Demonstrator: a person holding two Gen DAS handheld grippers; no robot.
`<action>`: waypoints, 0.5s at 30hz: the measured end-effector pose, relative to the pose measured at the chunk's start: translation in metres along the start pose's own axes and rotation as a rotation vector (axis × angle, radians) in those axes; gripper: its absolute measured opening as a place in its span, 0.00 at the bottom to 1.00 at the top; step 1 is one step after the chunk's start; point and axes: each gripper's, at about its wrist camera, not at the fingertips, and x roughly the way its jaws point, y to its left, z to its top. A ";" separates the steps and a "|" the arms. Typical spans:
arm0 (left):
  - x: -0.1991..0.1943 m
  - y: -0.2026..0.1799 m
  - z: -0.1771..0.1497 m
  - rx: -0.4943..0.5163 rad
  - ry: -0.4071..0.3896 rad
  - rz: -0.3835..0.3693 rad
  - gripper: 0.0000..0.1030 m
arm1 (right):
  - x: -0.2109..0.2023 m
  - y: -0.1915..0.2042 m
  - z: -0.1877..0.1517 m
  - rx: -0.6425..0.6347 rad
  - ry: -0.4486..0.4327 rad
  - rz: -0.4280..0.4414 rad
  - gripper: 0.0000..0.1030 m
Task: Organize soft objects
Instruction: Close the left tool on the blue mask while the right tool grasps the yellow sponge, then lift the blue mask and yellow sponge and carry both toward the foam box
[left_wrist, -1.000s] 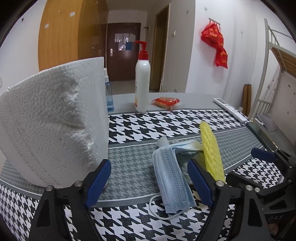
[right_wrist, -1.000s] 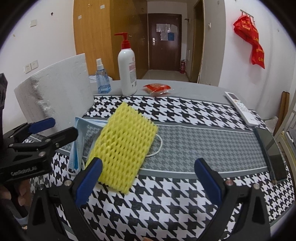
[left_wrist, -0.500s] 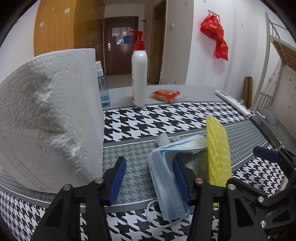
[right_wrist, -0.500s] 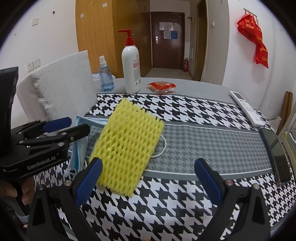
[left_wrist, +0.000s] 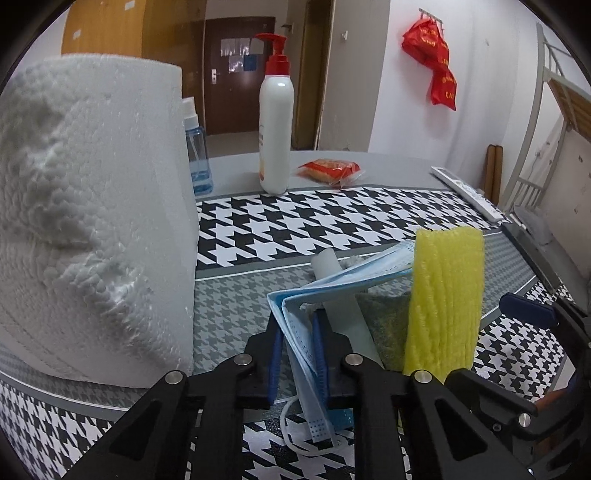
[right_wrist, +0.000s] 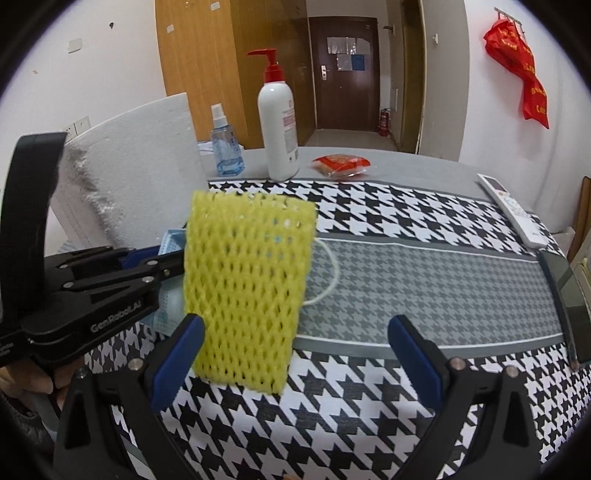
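Observation:
A blue face mask (left_wrist: 332, 288) lies on the houndstooth tablecloth (left_wrist: 314, 229). My left gripper (left_wrist: 297, 354) is shut on the mask's near edge and lifts it; a yellow foam net sleeve (left_wrist: 443, 306) leans up on the mask's right side. In the right wrist view the sleeve (right_wrist: 247, 288) stands tilted upward, the left gripper's fingers (right_wrist: 162, 264) reaching behind it, with the mask (right_wrist: 171, 240) mostly hidden. My right gripper (right_wrist: 295, 354) is open and empty, just in front of the sleeve. A white tube (left_wrist: 332, 273) lies under the mask.
A big white paper roll (left_wrist: 92, 221) stands at the left. A pump bottle (left_wrist: 275, 129), a blue spray bottle (left_wrist: 197, 147) and a red snack packet (left_wrist: 328, 170) stand at the back. A remote (right_wrist: 513, 210) and a phone (right_wrist: 569, 295) lie at the right.
My left gripper has closed from wide open onto the mask's edge and raised it. The yellow sleeve has tipped up more steeply. The right gripper has stayed open.

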 end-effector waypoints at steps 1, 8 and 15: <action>0.000 0.001 0.000 -0.006 -0.002 -0.007 0.13 | 0.000 0.001 0.000 -0.001 0.000 0.002 0.97; -0.002 0.008 -0.001 -0.038 -0.004 -0.049 0.10 | 0.003 0.009 -0.002 -0.010 0.031 0.022 0.78; -0.008 0.010 -0.003 -0.042 -0.026 -0.054 0.09 | 0.010 0.012 -0.007 0.007 0.079 0.065 0.37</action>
